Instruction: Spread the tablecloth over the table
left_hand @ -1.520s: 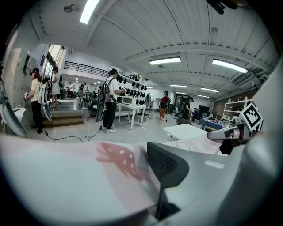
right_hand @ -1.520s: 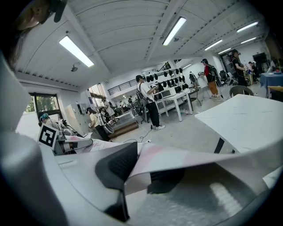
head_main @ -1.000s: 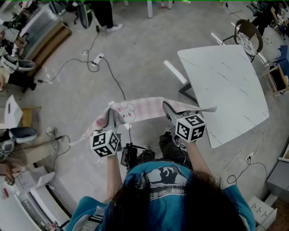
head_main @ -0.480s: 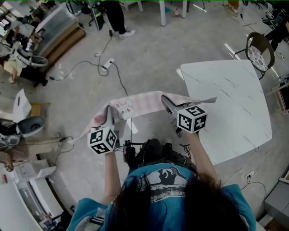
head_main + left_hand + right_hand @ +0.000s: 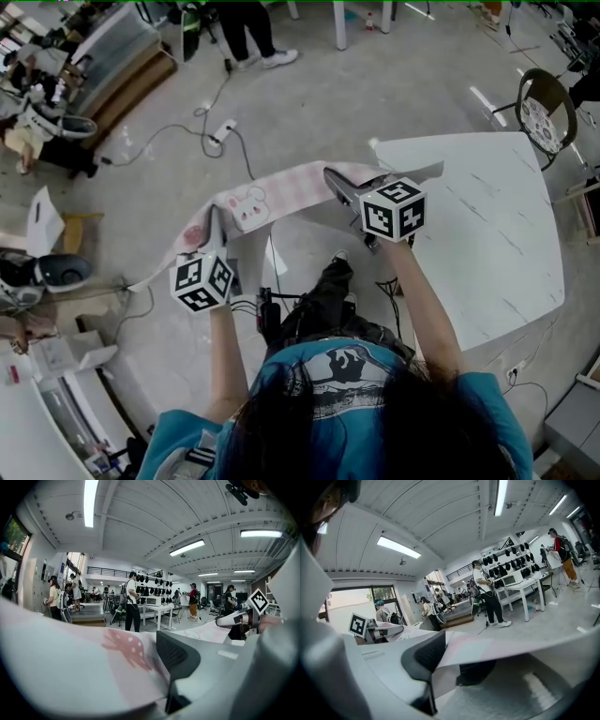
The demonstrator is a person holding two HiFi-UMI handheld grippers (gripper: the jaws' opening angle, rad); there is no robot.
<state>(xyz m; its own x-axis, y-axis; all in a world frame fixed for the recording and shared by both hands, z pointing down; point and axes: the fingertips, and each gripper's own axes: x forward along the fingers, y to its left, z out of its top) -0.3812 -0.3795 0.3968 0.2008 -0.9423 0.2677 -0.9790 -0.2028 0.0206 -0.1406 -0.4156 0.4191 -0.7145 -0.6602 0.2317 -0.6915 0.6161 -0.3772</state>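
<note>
together, left gripper (image 5: 218, 223) and right gripper (image 5: 336, 180) each clamp the pink tablecloth (image 5: 286, 190) stretched by the table (image 5: 487, 225).

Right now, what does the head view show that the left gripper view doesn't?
Head view only: the table's whole top, a chair, a power strip on the floor.
Left gripper view only: ceiling lights, a standing person at full height.
Both: the cloth, pinched in the left tongs, with the right tongs holding it further along.
</note>
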